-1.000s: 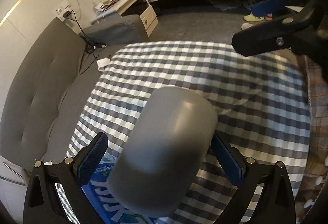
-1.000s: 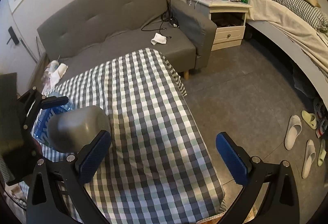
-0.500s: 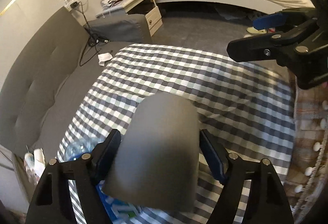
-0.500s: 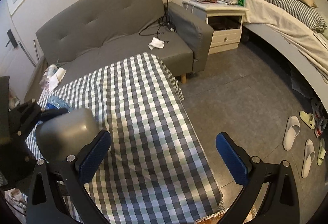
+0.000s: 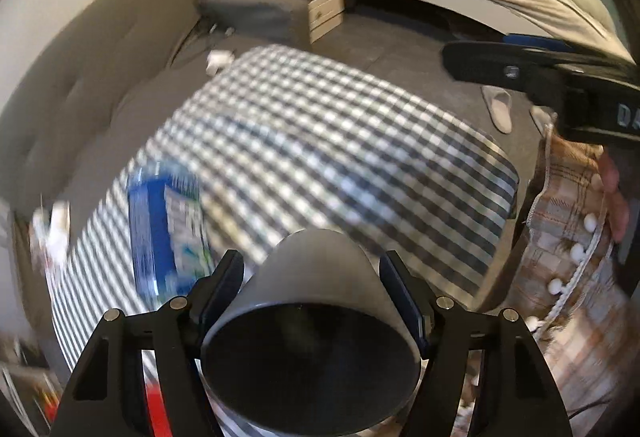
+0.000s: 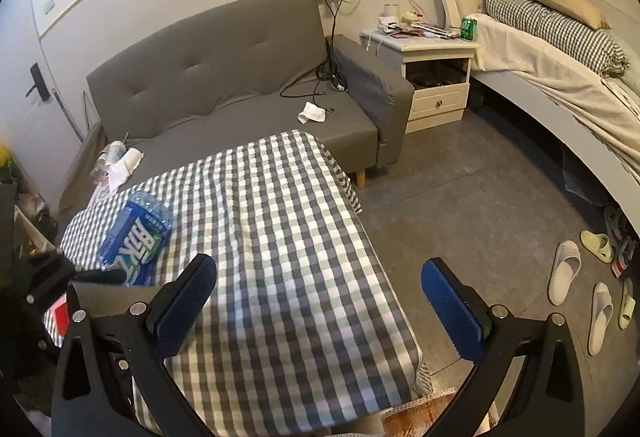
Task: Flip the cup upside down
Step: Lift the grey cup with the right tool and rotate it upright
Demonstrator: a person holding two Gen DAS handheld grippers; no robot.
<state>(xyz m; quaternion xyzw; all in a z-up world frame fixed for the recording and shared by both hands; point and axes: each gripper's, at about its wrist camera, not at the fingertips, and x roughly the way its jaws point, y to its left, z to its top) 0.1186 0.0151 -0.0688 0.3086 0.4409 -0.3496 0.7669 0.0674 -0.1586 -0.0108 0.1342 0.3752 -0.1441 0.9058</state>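
Note:
A grey cup (image 5: pixel 320 273) is clamped between my left gripper's (image 5: pixel 310 297) blue pads. Its dark open mouth (image 5: pixel 310 357) faces the camera and its closed base points away toward the checked table (image 5: pixel 340 141). The cup is held in the air above the table's near edge. In the right wrist view only a grey sliver of the cup (image 6: pixel 104 297) shows at the left, behind the left gripper's black frame. My right gripper (image 6: pixel 320 301) is open and empty above the checked table (image 6: pixel 280 237); it also shows at the upper right of the left wrist view (image 5: pixel 540 69).
A blue-labelled pack of water bottles (image 6: pixel 136 237) lies at the table's left end, also in the left wrist view (image 5: pixel 168 225). A grey sofa (image 6: pixel 240 77) stands behind the table. A nightstand (image 6: pixel 432 77), bed (image 6: pixel 560 57) and slippers (image 6: pixel 564 269) are to the right.
My left gripper has turned the cup over: its base faced the camera before, now its open mouth does. The bottle pack is uncovered. The right gripper pulled back and up.

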